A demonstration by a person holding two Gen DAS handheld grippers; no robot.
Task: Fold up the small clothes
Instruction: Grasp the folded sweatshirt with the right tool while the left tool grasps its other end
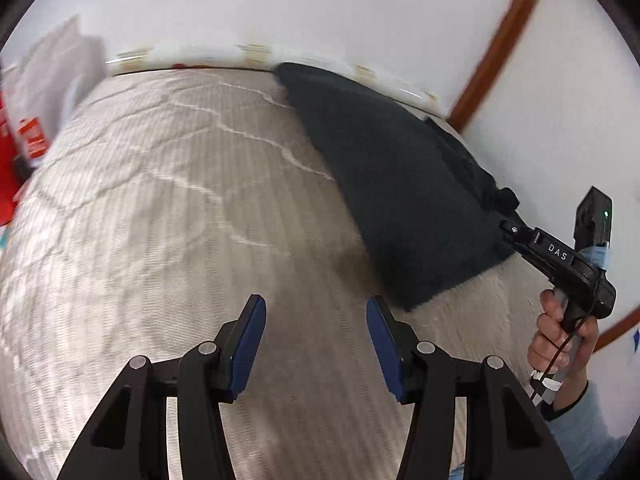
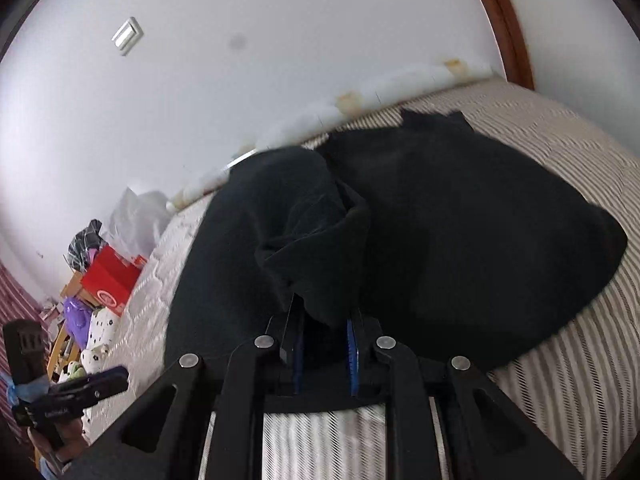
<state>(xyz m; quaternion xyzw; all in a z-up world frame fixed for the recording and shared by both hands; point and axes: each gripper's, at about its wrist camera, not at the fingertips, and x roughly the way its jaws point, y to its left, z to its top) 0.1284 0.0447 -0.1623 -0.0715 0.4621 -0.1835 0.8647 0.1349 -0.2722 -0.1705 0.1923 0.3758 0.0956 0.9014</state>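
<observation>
Starting on my left, I am holding the left gripper (image 1: 316,344) over bare striped bedspread (image 1: 180,208), its blue-padded fingers (image 1: 250,344) standing wide apart with nothing between them. The dark garment (image 1: 400,192) is lying ahead and to the right of those fingers, its nearest corner just beyond the right-hand pad, and its long axis is running away from me on a slant, from that near corner up toward the wall at the far edge of the bed.

Moving rightward, I am gripping the garment's edge with the right gripper (image 2: 324,340): the jaws are drawn close together on a bunched fold of the dark fabric, which is rising into a hump just ahead of the fingers while the rest is spreading flat to the right. From the left wrist view the right gripper (image 1: 510,232) is pinching the cloth on its right-hand side.

So the right hand is already on the cloth; I am judging that the left one needs to swing rightward and forward to reach that free near corner.
</observation>
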